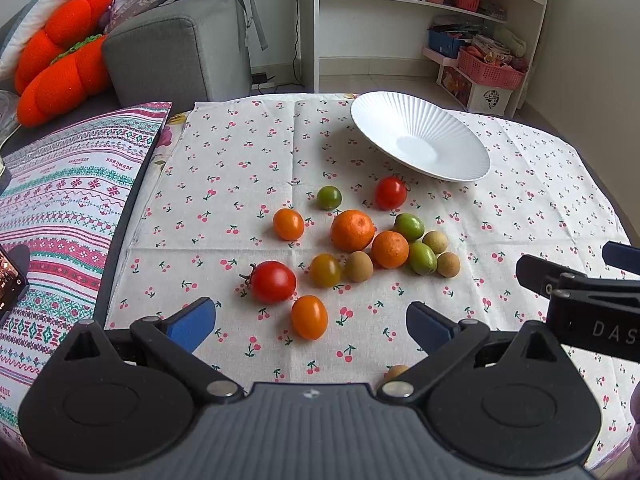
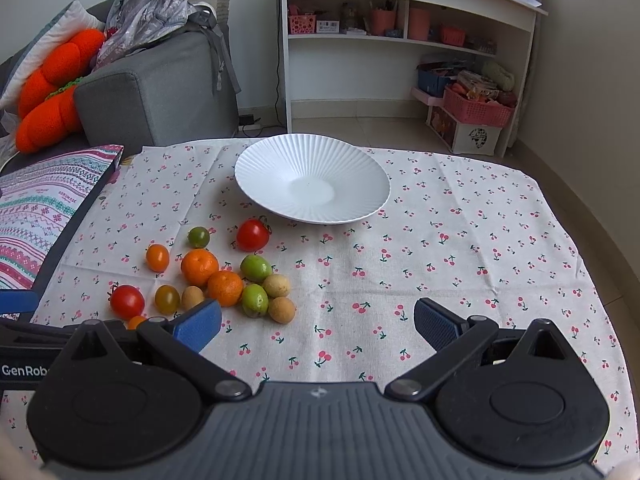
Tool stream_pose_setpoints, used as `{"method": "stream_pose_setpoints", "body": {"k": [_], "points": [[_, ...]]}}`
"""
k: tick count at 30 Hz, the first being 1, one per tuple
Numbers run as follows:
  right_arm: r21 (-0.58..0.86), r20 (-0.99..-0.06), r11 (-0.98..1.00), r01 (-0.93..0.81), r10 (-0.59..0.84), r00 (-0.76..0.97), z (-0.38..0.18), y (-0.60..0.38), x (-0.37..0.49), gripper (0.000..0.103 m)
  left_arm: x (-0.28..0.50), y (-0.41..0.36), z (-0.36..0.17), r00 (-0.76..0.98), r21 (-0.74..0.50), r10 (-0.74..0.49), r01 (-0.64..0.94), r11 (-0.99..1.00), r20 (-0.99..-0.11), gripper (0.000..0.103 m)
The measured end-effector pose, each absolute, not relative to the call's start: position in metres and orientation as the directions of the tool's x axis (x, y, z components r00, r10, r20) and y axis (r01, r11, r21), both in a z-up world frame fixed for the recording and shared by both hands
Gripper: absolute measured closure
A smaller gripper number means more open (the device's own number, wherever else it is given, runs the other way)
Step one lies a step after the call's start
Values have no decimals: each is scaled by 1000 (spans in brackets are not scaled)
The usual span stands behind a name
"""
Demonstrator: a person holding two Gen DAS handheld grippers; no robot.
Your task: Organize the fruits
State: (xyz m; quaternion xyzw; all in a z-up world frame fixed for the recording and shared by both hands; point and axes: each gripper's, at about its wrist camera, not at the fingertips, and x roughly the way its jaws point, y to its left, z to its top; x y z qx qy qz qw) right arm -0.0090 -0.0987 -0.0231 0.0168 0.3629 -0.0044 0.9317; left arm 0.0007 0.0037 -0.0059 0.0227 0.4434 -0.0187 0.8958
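Both grippers, left (image 1: 311, 326) & right (image 2: 318, 322), hang wide open w/ nothing held, fruit (image 1: 352, 230) loose on cloth (image 1: 224, 184) near empty plate (image 2: 280, 160).

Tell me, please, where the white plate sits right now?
The white plate sits empty at the cloth's far side, just beyond the red tomato.

scattered fruits (image 1: 352, 248), white plate (image 1: 420, 140), cherry-print cloth (image 1: 224, 184)

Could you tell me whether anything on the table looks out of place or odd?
Nothing is spilled or damaged. The white plate sits empty while all the fruit lies loose on the cherry-print cloth beside it.
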Motion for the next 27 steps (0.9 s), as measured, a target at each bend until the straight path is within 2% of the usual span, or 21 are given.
{"method": "stream_pose_setpoints", "body": {"k": [27], "points": [[55,-687,998,33,14,727,-24,-102,-7,0,8,4,-10,608,43,10,40,998,-794,16]]}}
